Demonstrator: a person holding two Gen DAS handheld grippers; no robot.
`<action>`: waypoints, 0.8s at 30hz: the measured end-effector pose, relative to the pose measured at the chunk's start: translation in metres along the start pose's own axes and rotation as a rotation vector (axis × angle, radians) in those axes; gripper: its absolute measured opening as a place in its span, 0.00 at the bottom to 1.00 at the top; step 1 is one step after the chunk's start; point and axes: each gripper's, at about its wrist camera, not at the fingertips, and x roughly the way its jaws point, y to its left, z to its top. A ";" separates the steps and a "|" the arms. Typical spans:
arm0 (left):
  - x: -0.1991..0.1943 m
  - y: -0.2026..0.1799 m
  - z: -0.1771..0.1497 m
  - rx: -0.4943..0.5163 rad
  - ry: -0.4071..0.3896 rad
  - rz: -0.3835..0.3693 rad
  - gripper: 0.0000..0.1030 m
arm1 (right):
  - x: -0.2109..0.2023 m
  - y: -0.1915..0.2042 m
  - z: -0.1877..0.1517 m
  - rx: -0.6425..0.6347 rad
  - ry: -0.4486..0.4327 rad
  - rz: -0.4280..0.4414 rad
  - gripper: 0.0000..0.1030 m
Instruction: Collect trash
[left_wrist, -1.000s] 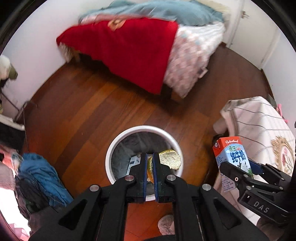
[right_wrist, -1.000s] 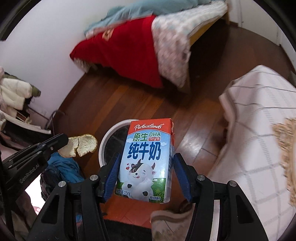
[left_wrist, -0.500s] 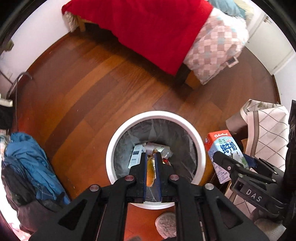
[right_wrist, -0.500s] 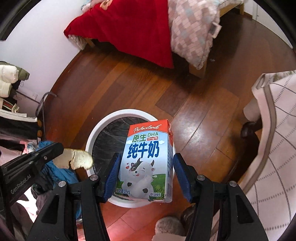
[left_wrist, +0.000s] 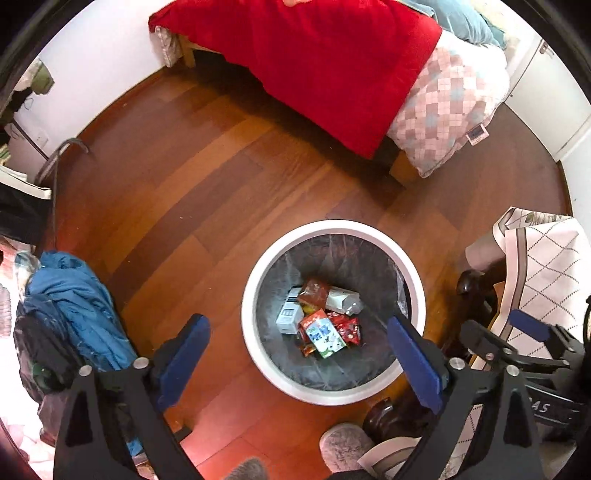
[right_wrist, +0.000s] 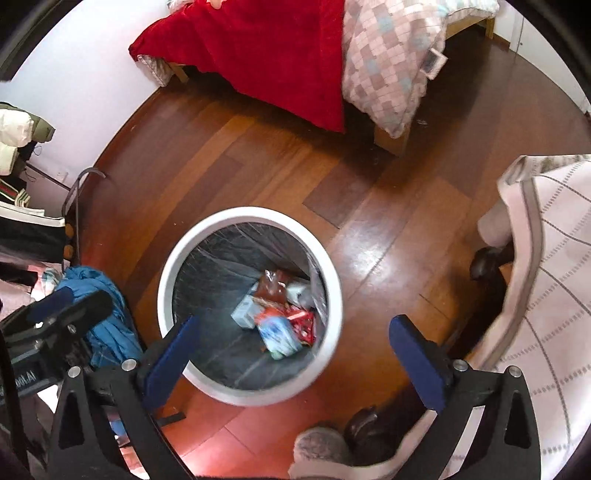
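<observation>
We hold both grippers above the white trash bin (left_wrist: 332, 391), each pointing steeply down toward the wooden floor (left_wrist: 192, 192). The left gripper (left_wrist: 299, 354) has its jaws spread wide with nothing between them; its blue pads (left_wrist: 183, 363) flank the bin, one over bare floor, the other over the bin's right rim. The right gripper (right_wrist: 295, 350) is likewise released and empty, its pads (right_wrist: 417, 363) set well apart, the left pad overlapping the bin's near rim. In the left wrist view the right gripper shows at the lower right edge, just beside the bin; in the right wrist view the left gripper shows at the lower left edge.

The bin is lined with a dark bag. At its bottom lies the milk carton (left_wrist: 322, 334), on its side among red wrappers (left_wrist: 347, 326), a white box (left_wrist: 290, 314) and a brown packet (left_wrist: 314, 291). The right wrist view shows the same carton (right_wrist: 277, 332), blurred.

A bed with a red blanket (left_wrist: 314, 62) stands beyond the bin, well apart. Blue clothing (left_wrist: 77, 310) is heaped to the left, and a cloth-covered table (left_wrist: 546, 273) stands to the right.
</observation>
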 end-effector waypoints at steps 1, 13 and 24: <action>-0.007 0.000 -0.004 0.001 -0.013 0.001 0.99 | -0.006 -0.001 -0.003 -0.006 -0.002 -0.005 1.00; -0.096 -0.005 -0.035 -0.008 -0.080 -0.021 1.00 | -0.107 0.006 -0.037 -0.056 -0.047 -0.011 1.00; -0.201 -0.006 -0.061 0.008 -0.156 -0.094 1.00 | -0.227 0.017 -0.072 -0.068 -0.102 0.095 1.00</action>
